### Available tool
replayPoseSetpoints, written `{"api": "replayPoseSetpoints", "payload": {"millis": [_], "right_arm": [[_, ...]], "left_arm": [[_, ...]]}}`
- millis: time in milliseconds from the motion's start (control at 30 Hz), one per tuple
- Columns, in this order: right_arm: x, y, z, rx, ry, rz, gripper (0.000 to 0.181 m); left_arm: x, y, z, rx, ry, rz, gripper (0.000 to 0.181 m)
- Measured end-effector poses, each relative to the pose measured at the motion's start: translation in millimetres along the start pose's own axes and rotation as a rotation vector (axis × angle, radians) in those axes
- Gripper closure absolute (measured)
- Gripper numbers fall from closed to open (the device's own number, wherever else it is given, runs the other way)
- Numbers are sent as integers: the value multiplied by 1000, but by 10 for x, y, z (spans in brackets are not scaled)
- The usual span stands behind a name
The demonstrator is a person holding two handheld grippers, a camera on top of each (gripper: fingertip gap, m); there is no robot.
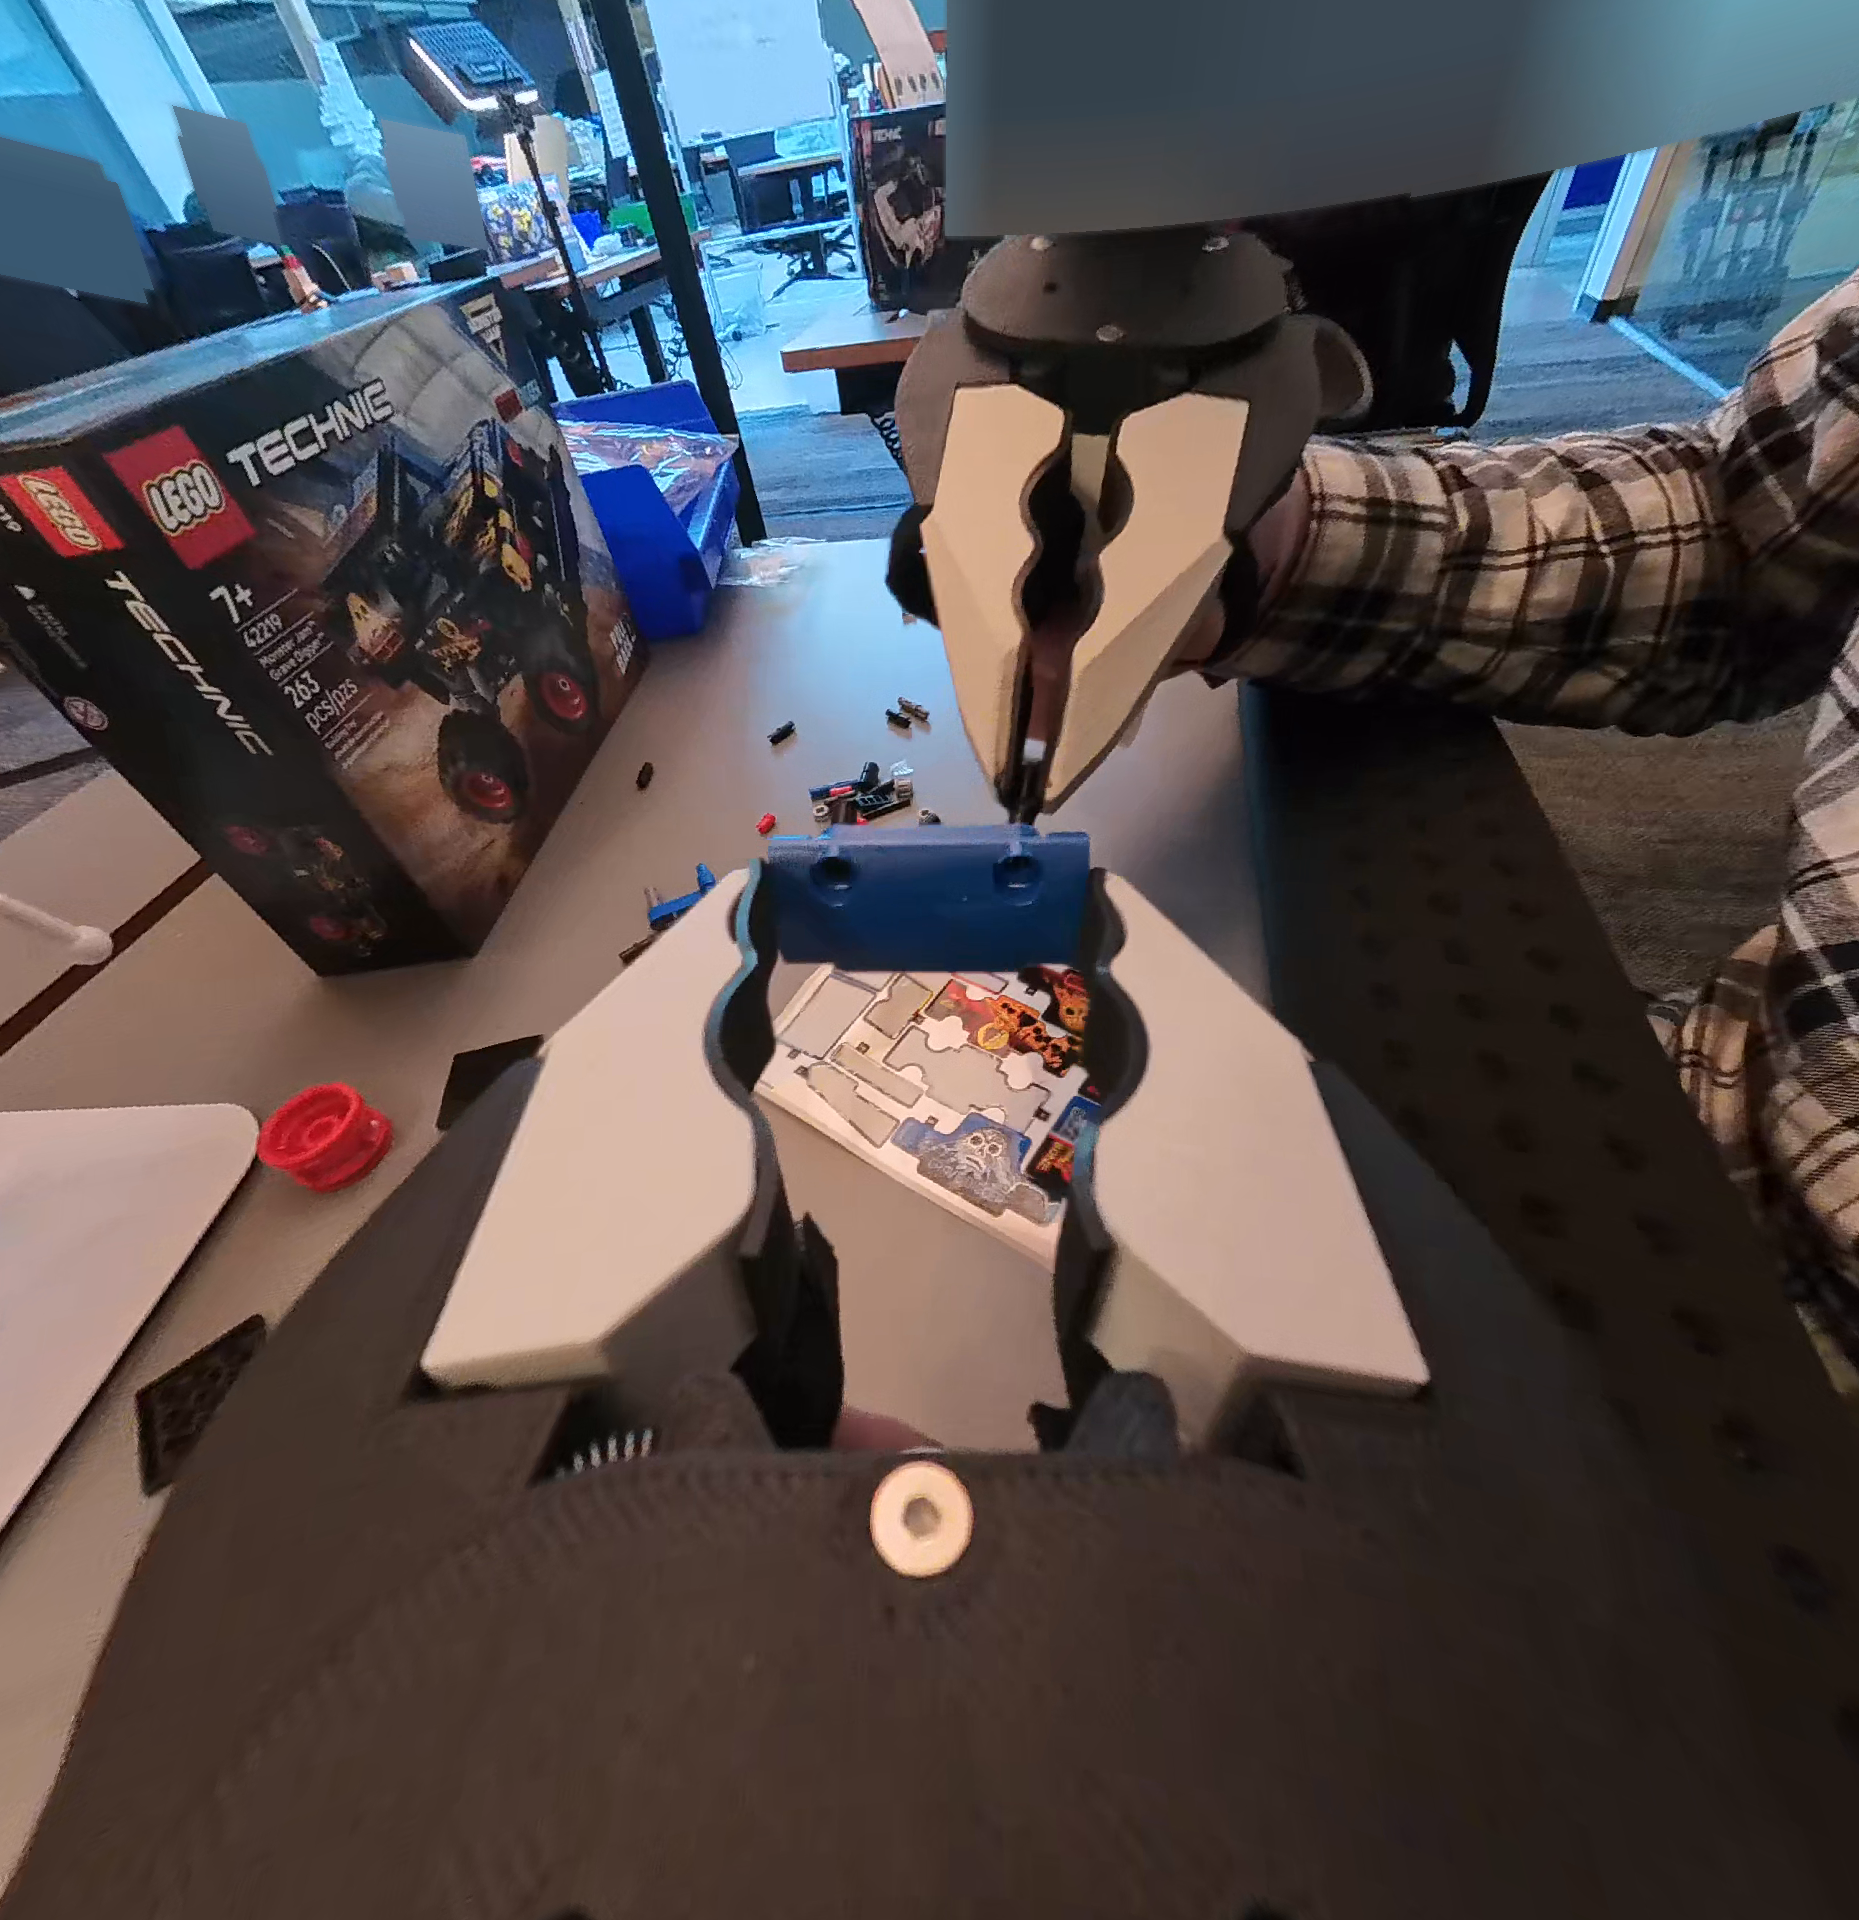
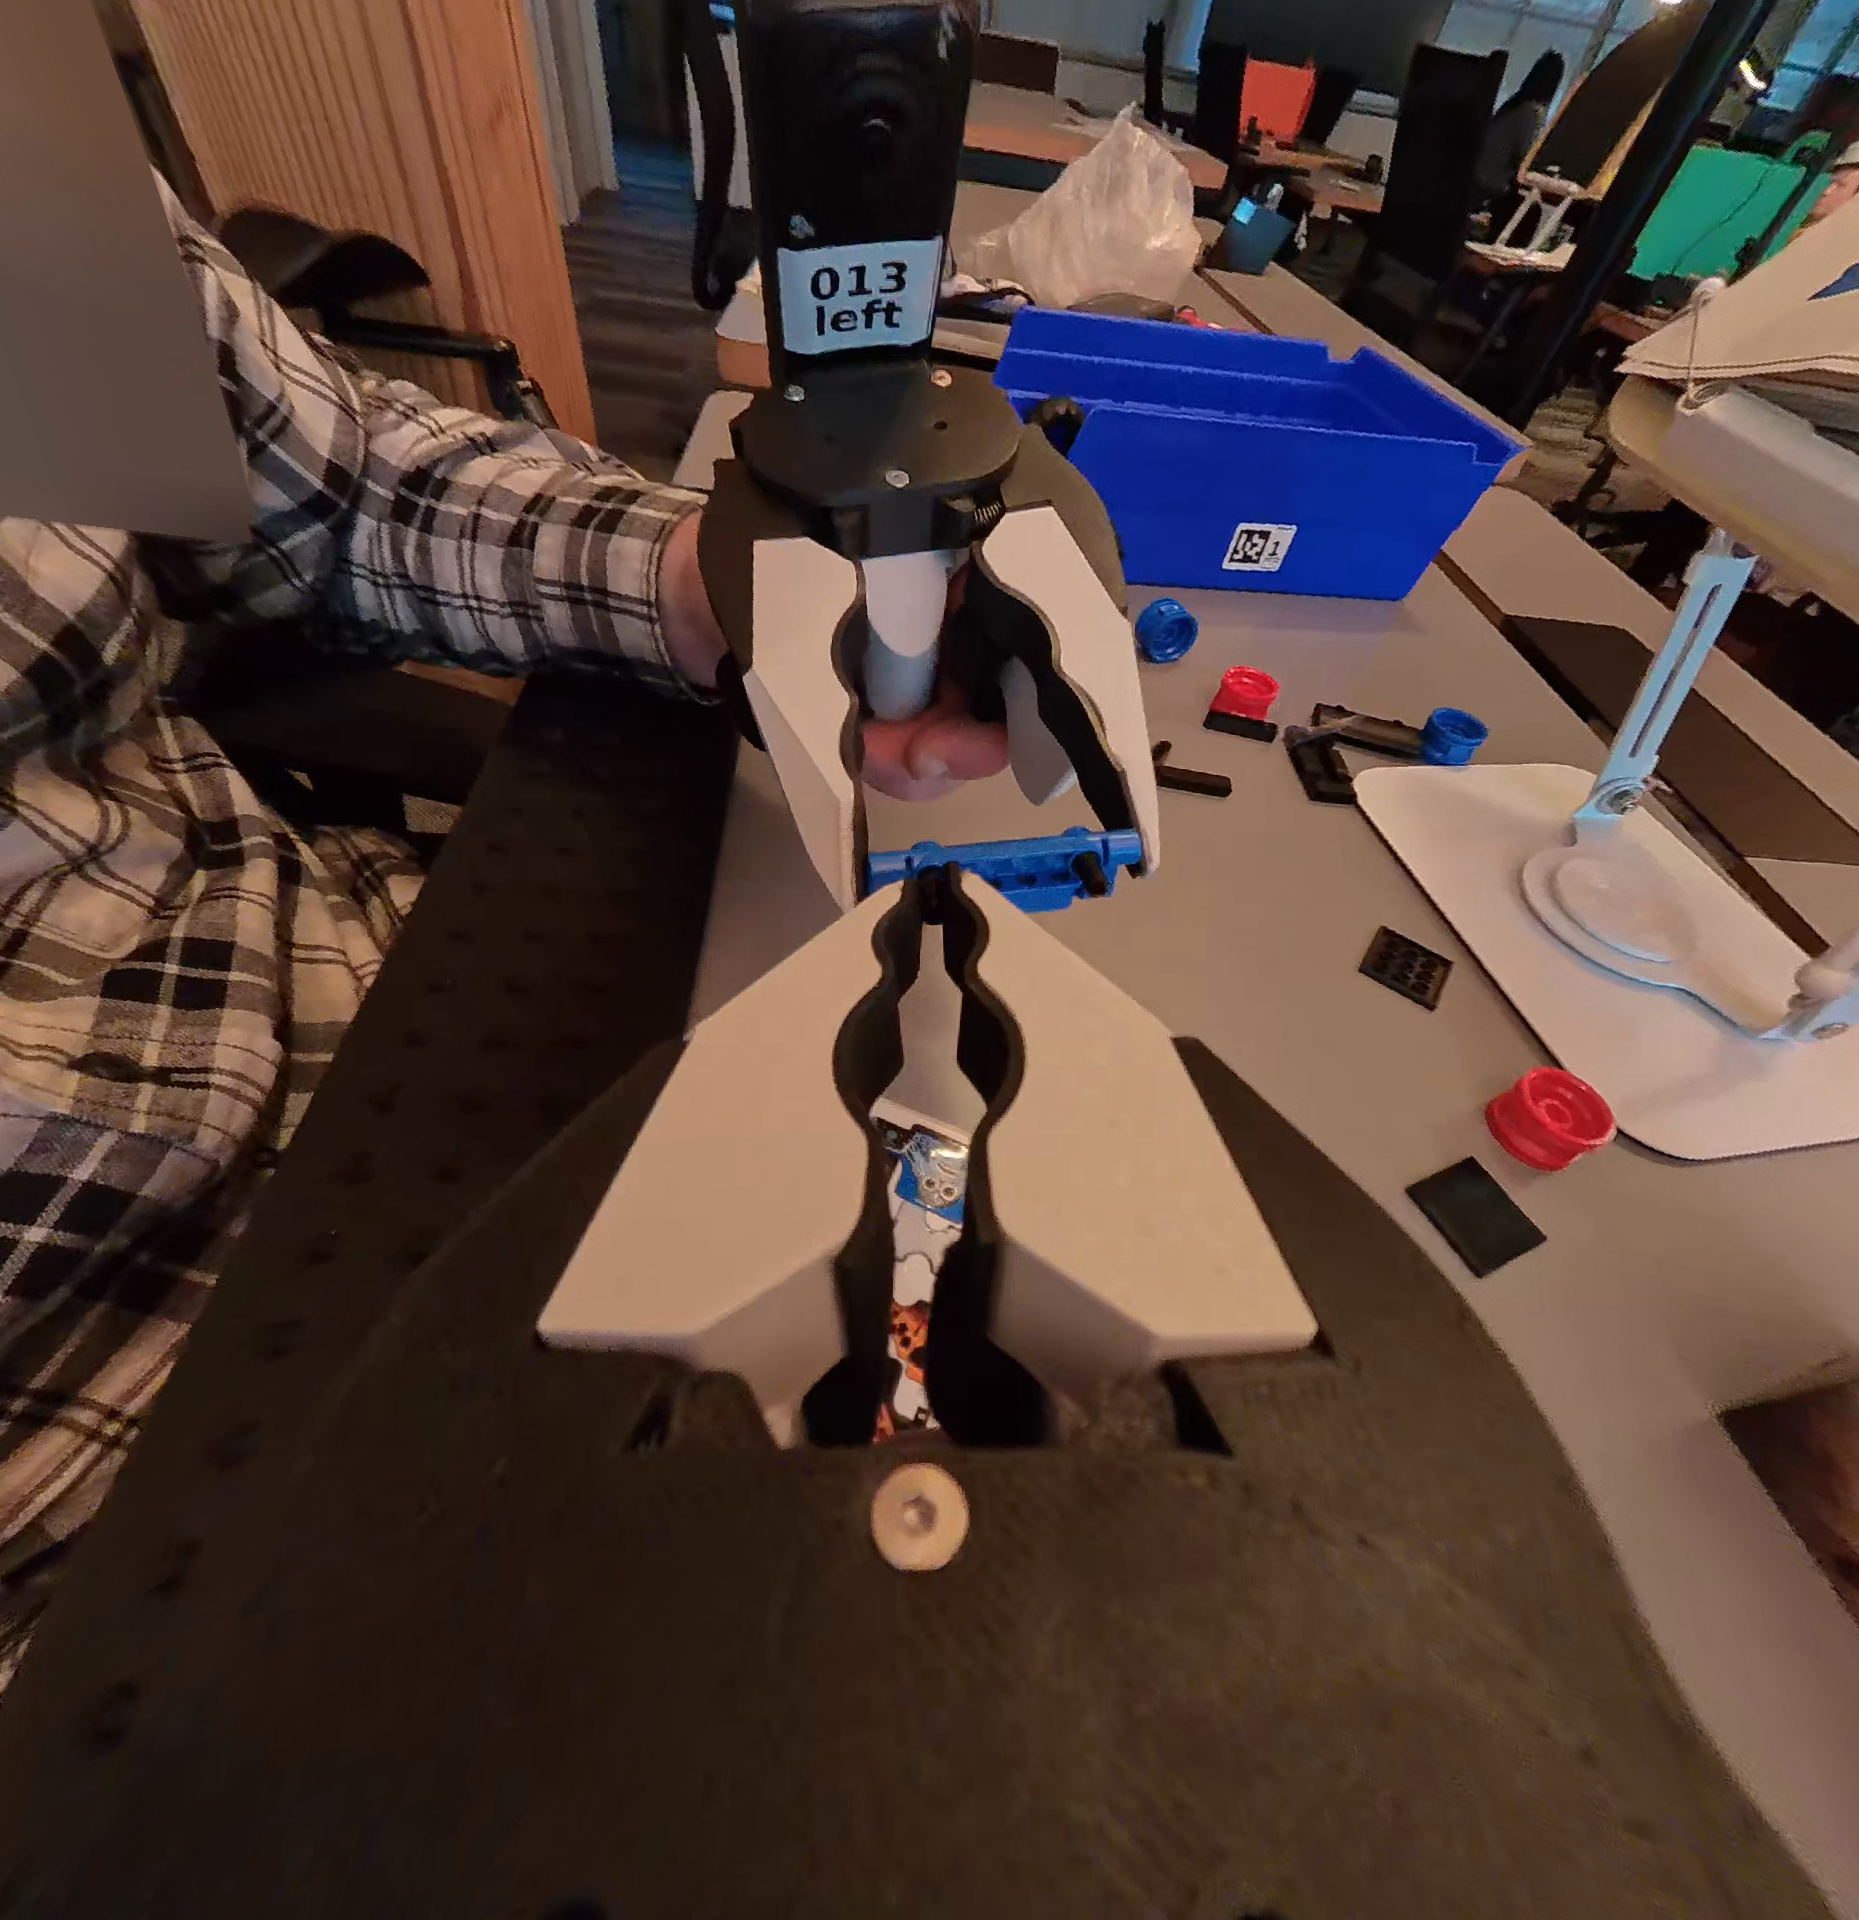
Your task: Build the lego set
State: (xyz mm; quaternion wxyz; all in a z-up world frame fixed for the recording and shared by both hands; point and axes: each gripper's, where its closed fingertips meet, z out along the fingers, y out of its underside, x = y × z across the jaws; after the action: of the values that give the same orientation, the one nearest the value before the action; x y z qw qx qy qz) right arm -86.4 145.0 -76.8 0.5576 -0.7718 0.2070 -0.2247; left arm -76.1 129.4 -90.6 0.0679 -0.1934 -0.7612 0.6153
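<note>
My left gripper [image 1: 925, 906] is shut on a blue Lego panel [image 1: 930, 920] with two round holes and holds it above the table. It also shows in the right wrist view [image 2: 998, 857], gripping the panel [image 2: 1018, 871] by its two ends. My right gripper [image 1: 1024, 795] comes in from the far side, shut on a small black pin [image 1: 1023, 779] whose tip meets the panel's top edge. In the right wrist view my right gripper [image 2: 930, 902] holds the pin [image 2: 932, 885] against the panel's left part. A second black pin [image 2: 1094, 871] sits in the panel.
The Lego set box [image 1: 312, 644] stands at left, with a blue bin [image 2: 1247, 457] behind. A sticker sheet [image 1: 956, 1091] lies under the panel. Loose small parts [image 1: 863, 790], a red wheel hub [image 2: 1548, 1117], black plates [image 2: 1405, 968] and a white stand base [image 2: 1631, 987] are on the grey table. Only a small space, under 4 cm, lies between the two pairs of fingers. The left tips stand about 20 centimetres off the red wheel hub [image 2: 1548, 1117]. The left camera catches it too, in the left wrist view [image 1: 320, 1132].
</note>
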Motion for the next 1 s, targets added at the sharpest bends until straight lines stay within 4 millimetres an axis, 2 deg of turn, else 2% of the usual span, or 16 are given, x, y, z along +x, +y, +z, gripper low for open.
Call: {"api": "replayPoseSetpoints", "payload": {"millis": [400, 633, 733, 867, 1000], "right_arm": [[-75, 57, 30, -26, -50, -1, 179], [-107, 6, 12, 35, -98, 40, 181], [-191, 18, 100, 30, -128, 34, 181], [-128, -50, 19, 85, -121, 71, 181], [6, 21, -68, 90, -112, 148, 181]], "left_arm": [[68, 86, 33, -56, 22, 46, 124], [74, 42, 55, -31, 20, 42, 124], [135, -2, 95, -11, 42, 47, 124], [153, -33, 74, 16, 59, 27, 124], [92, 117, 84, -52, 38, 25, 124]]}}
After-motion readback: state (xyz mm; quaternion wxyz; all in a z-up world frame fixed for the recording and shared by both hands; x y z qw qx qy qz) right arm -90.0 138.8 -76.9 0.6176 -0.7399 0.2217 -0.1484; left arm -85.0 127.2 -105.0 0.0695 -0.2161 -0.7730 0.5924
